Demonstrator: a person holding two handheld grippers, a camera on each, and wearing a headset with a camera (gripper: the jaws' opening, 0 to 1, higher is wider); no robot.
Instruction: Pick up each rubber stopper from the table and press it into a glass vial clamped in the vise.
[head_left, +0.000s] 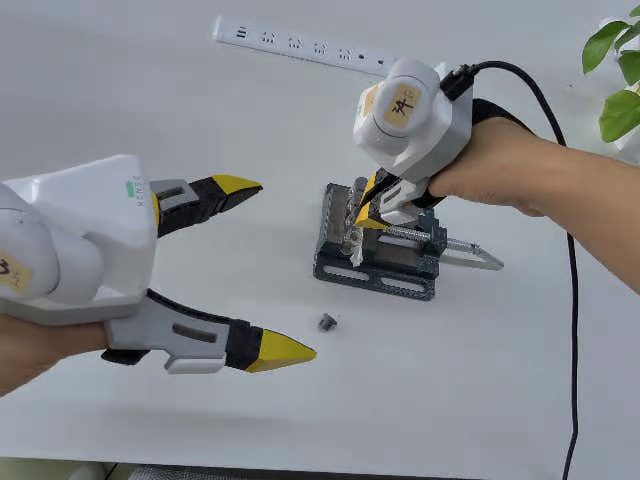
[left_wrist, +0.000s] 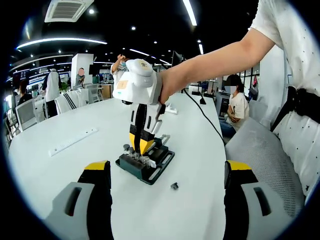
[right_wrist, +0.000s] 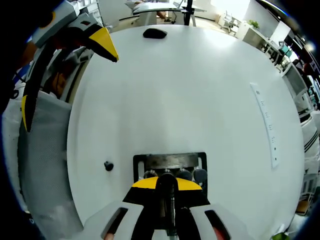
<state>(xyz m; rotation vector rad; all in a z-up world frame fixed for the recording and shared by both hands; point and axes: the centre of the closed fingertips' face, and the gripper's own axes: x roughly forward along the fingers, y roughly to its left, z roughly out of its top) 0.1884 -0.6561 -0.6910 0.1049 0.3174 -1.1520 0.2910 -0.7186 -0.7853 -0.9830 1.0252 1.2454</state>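
Jaws of the right gripper (head_left: 366, 215) clamp a dark stopper (right_wrist: 167, 181) over the vise (right_wrist: 170, 161), seen in its own view; head view shows left gripper (head_left: 283, 268) spread wide.

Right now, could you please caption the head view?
Right gripper shut over the vise; left gripper hangs open; one stopper lies loose nearby.

The left gripper (head_left: 262, 268) is held level with its jaws spread wide. Well apart from it, the right gripper (head_left: 368, 215) points steeply down, jaws pressed together, with the right hand (head_left: 490, 165) wrapped around its handle.
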